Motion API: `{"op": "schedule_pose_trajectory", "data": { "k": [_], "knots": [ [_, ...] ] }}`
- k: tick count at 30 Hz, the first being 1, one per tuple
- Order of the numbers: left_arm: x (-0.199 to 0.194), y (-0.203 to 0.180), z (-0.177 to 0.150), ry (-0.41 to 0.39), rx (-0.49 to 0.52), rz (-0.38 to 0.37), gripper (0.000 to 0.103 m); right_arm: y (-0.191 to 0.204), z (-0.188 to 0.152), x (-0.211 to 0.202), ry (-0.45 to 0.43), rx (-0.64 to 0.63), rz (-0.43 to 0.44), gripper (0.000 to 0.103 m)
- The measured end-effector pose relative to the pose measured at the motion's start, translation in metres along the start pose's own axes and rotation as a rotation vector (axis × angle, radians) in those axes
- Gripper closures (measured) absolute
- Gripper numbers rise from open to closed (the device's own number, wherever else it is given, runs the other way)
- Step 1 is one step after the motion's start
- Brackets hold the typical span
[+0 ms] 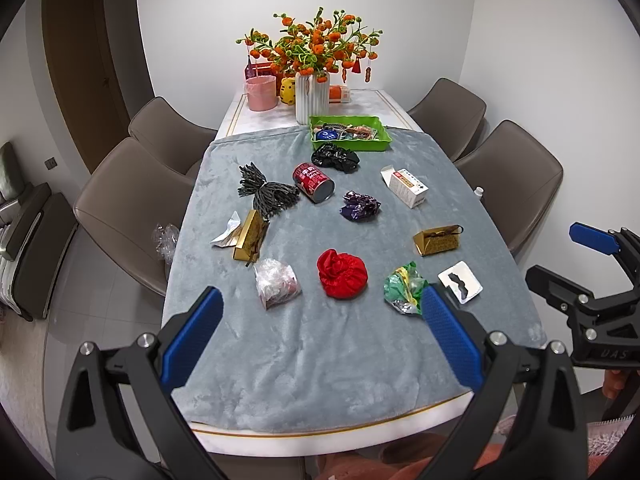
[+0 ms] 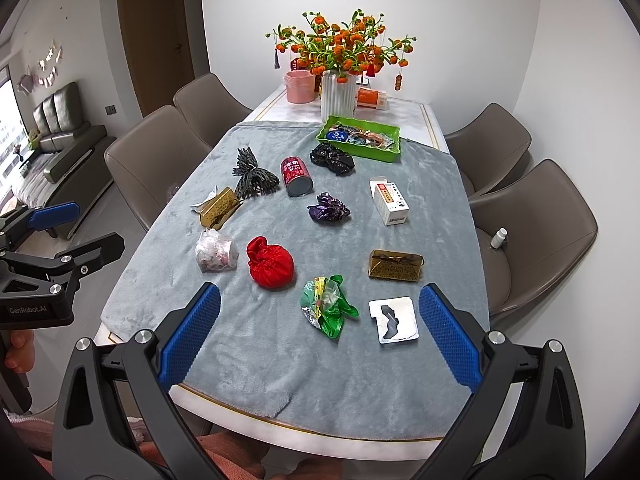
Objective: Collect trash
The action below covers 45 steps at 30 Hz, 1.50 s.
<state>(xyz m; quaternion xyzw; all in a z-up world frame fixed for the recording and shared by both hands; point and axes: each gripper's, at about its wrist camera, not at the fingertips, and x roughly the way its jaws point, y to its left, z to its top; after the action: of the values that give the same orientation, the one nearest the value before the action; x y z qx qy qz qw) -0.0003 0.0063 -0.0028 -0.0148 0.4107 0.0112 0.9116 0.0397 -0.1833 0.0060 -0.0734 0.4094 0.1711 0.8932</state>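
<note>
Trash lies scattered on a grey cloth (image 1: 320, 344) over the table: a red crumpled bag (image 1: 342, 274), a green wrapper (image 1: 402, 287), a clear plastic wad (image 1: 276, 282), a purple wrapper (image 1: 360, 206), a red can (image 1: 313, 182), a black bag (image 1: 335, 157), two gold boxes (image 1: 437, 240) (image 1: 250, 235), a white box (image 1: 406, 186) and a white card (image 1: 460, 281). My left gripper (image 1: 320, 336) is open and empty above the near edge. My right gripper (image 2: 320, 336) is open and empty, above the near edge to the right; the green wrapper (image 2: 326, 306) lies just ahead of it.
A green tray (image 1: 348, 134) with small items, a white vase of orange flowers (image 1: 312, 96) and a pink bin (image 1: 262, 94) stand at the far end. Brown chairs (image 1: 124, 208) (image 2: 532, 240) line both sides. A dark string bundle (image 1: 266, 192) lies at the left.
</note>
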Motion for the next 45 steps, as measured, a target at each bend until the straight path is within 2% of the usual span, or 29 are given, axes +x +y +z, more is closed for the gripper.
{"op": "schedule_pose_trajectory", "data": {
  "k": [32,36,38,45],
  "knots": [
    [0.003,-0.002,0.000,0.006,0.002,-0.005,0.004,-0.007,0.001,0.001,-0.002,0.000,-0.010,0.007],
    [0.014,-0.007,-0.003,0.026,0.002,-0.028,0.004,-0.017,-0.003,0.005,0.003,0.015,-0.028,0.007],
    [0.022,-0.016,-0.004,0.046,0.009,-0.040,0.004,-0.034,-0.010,0.008,0.013,0.019,-0.050,0.007],
    [0.058,-0.048,-0.006,0.108,0.042,-0.096,0.004,-0.068,-0.034,0.037,0.096,0.059,-0.073,0.007]
  ]
}}
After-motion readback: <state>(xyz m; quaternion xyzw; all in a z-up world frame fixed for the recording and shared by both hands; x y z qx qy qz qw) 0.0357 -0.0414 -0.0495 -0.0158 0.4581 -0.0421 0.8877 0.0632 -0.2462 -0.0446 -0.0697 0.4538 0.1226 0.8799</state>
